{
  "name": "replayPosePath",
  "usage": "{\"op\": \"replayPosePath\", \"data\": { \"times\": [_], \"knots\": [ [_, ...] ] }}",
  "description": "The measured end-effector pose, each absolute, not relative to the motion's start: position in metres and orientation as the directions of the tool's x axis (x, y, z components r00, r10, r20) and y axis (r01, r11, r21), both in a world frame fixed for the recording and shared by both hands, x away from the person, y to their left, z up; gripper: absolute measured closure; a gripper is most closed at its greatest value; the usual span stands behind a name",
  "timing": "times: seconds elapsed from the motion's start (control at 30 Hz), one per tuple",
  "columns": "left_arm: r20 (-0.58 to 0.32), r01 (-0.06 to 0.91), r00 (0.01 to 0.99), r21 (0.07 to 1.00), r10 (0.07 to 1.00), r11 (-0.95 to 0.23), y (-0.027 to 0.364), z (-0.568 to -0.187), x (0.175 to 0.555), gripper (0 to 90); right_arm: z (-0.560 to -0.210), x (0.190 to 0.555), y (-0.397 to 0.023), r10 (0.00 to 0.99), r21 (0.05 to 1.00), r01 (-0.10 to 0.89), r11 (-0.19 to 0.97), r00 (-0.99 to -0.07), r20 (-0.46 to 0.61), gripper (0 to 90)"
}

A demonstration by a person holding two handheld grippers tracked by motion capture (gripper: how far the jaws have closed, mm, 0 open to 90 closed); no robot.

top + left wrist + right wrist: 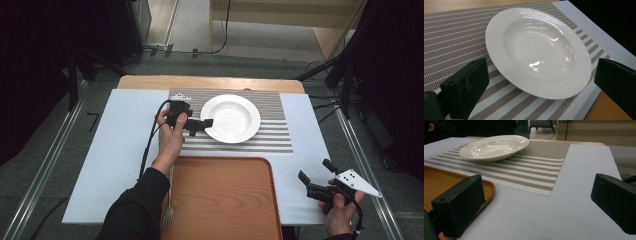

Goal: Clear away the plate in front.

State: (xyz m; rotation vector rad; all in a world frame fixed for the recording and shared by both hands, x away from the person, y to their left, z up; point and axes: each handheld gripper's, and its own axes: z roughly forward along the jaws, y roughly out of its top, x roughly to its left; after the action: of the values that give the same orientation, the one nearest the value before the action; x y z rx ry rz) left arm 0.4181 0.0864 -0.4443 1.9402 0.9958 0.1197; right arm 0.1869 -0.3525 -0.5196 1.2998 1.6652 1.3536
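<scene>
One desk point(120, 165), covered with a white sheet. One wooden tray point(220, 200) at the near edge, in the middle, empty. One striped placemat point(280, 135) toward the far edge, just beyond the tray. One white deep plate point(231, 118) on the middle of the placemat, empty and resting flat. Two grippers: left gripper point(200, 124) at the plate's left rim, released, jaws spread wide, plate rim lying between them in the left gripper view but not yet pinched; right gripper point(315, 180) near the right near corner of the desk, also released, holding nothing, well apart from the plate. One fork point(169, 212) at the left edge of the tray, partly hidden by the sleeve.

Probably the approach to grasp the plate, perhaps to carry it to the tray. Next move: lowering one jaw under the rim, then closing gently, since a glazed rim slips easily.
</scene>
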Motion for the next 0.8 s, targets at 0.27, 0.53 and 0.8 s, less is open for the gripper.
{"op": "replayPosePath", "data": {
  "times": [0.27,0.53,0.8],
  "knots": [
    [-0.319,0.619,0.647,0.751,0.692,-0.232,0.08,-0.456,0.428,0.0,-0.52,0.187,-0.353,0.939,0.954,0.3,-0.016,-0.322,0.118,0.0],
    [-0.331,0.637,0.634,0.736,0.698,-0.229,0.071,-0.466,0.437,0.0,-0.52,0.187,-0.354,0.939,0.954,0.3,-0.024,-0.32,0.125,0.0],
    [-0.346,0.66,0.607,0.72,0.715,-0.212,0.068,-0.478,0.446,0.0,-0.52,0.187,-0.354,0.939,0.954,0.3,-0.027,-0.32,0.127,0.0]
  ]
}}
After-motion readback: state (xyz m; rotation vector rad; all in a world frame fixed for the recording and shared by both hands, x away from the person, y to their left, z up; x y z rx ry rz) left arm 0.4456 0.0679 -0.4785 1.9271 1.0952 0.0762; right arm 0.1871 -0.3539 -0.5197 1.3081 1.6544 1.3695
